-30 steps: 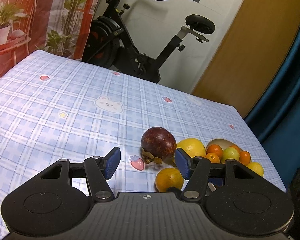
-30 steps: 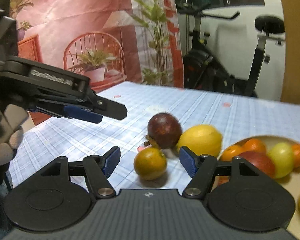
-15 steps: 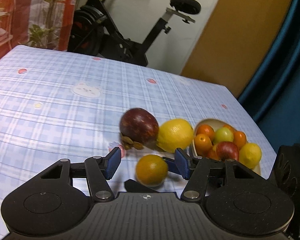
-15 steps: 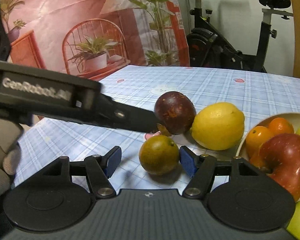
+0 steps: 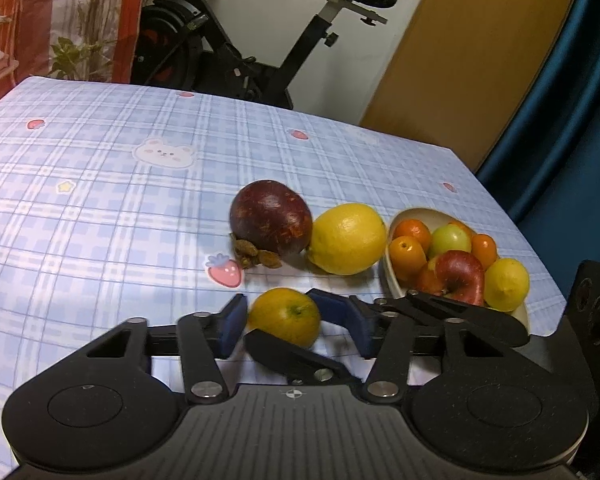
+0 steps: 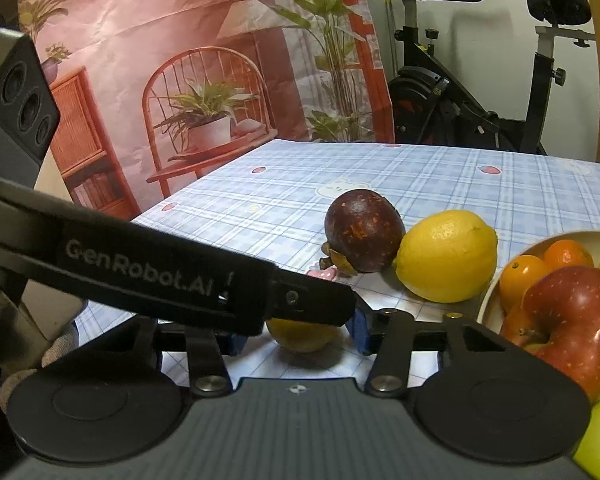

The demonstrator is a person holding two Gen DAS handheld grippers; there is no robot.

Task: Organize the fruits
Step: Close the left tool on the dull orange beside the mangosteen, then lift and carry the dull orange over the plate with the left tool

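Now both tools crowd one fruit: a small orange [image 5: 284, 314] lies on the blue checked worktop [image 5: 100, 200], at its near edge, and sits between the jaws of each of them. The left hand-held gripper [image 5: 297, 330] has just been closing and its jaws stand narrow. Its left pad is right up against the orange's side, while its right pad stands apart from the fruit, with a finger of the other tool in the gap. Whether it truly pinches the orange cannot be told. The right hand-held gripper [image 6: 298, 340] comes in across it from the bowl side and has also just been closing. In the left wrist view one of its blue pads lies against the far right of the orange and its other finger passes low in front of the fruit. In its own view the left tool's black finger covers the top of the orange, so a firm grip cannot be made out there either. Just beyond the orange a dark purple mangosteen [image 5: 271, 222] touches a large lemon [image 5: 348, 238], both on the cloth. To the right of them a cream bowl [image 5: 389, 274] holds a red apple [image 5: 458, 276], a green apple [image 5: 450, 238], a second lemon [image 5: 506, 284] and several small oranges. An exercise bike [image 5: 228, 52] stands behind the worktop.
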